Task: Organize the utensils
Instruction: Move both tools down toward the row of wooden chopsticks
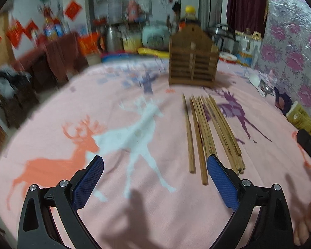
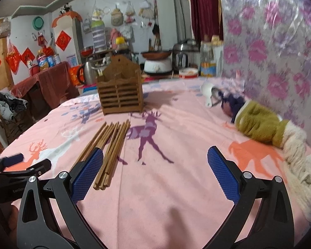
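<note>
Several wooden chopsticks (image 1: pixel 209 130) (image 2: pixel 111 145) lie in a loose bundle on the pink deer-print cloth (image 1: pixel 134 207) (image 2: pixel 176 197). Behind them stands a brown wooden utensil holder (image 1: pixel 193 62) (image 2: pixel 120 89) with slatted front, upright. A white spoon and a metal spoon (image 1: pixel 259 83) (image 2: pixel 210 94) lie at the far right near the wall. My left gripper (image 1: pixel 155 159) is open just above the cloth, its right finger beside the chopsticks' near ends. My right gripper (image 2: pixel 155 151) is open too, its left finger overlapping the chopsticks' near ends. Nothing sits between either pair of fingers.
A green, navy and cream knitted garment (image 2: pixel 263 126) (image 1: pixel 298 118) lies along the right edge by the flowered wall covering (image 2: pixel 280 41). Pots, a kettle and jars (image 2: pixel 176 58) crowd the back. The other gripper shows at each view's edge: (image 1: pixel 309 145), (image 2: pixel 20 166).
</note>
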The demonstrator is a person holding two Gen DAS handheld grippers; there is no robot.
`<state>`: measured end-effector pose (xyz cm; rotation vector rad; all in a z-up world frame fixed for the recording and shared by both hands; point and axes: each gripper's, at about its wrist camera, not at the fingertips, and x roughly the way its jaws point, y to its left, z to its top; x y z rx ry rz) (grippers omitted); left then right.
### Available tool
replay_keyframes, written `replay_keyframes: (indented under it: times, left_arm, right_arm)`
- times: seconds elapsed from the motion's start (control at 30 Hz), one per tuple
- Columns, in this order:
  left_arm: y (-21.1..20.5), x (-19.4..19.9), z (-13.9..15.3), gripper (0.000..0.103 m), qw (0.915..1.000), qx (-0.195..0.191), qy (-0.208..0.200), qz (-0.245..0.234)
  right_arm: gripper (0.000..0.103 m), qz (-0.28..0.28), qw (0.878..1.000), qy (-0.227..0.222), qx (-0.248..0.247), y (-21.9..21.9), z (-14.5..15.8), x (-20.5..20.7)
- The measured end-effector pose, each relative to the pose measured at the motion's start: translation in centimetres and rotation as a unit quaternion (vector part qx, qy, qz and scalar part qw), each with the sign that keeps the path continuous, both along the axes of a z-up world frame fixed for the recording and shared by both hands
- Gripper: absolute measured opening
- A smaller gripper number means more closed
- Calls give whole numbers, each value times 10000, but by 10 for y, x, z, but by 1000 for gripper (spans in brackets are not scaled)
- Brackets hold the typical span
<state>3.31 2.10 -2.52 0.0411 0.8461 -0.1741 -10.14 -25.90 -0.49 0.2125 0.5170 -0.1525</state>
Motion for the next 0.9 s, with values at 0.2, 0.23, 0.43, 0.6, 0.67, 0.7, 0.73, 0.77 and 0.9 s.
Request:
replay_keyframes:
  times: [0.2, 0.23, 0.43, 0.6, 0.67, 0.7, 0.73, 0.77, 0.9]
  left_arm:
    - [23, 33, -23, 97, 9911, -827, 1038, -30]
    - [25, 36, -25, 97, 9894, -928, 1119, -33]
    - [8, 47, -26, 97, 9898, -690, 1222, -247]
    - [-11, 60, -35, 97, 9897, -136, 1405, -227]
    - [-13, 63, -37, 97, 9904, 63, 1370, -170]
    - [-13, 66, -38, 97, 9899, 153, 1400, -128]
    - [-12, 68, -39, 97, 9899, 247, 1393, -88]
    - [-10, 69, -40, 97, 9896, 317, 1402, -51]
    - [-5, 75, -42, 99, 9896, 506, 1345, 61]
  right_arm:
    - [97, -55, 9883, 1512, 194, -24, -20, 19]
    - [97, -78, 9873, 1578, 174, -27, -21, 20]
    - [97, -7, 9905, 1361, 179, -24, -20, 21]
    - [97, -10, 9909, 1333, 211, -26, -21, 22]
    - [97, -3, 9909, 1332, 201, -26, -21, 22]
    - [97, 7, 9913, 1295, 228, -26, -21, 22]
    - [97, 8, 9914, 1288, 233, -26, -20, 22]
    - [97, 0, 9916, 1273, 246, -26, -20, 22]
    - [97, 82, 9914, 1273, 296, -26, -20, 25]
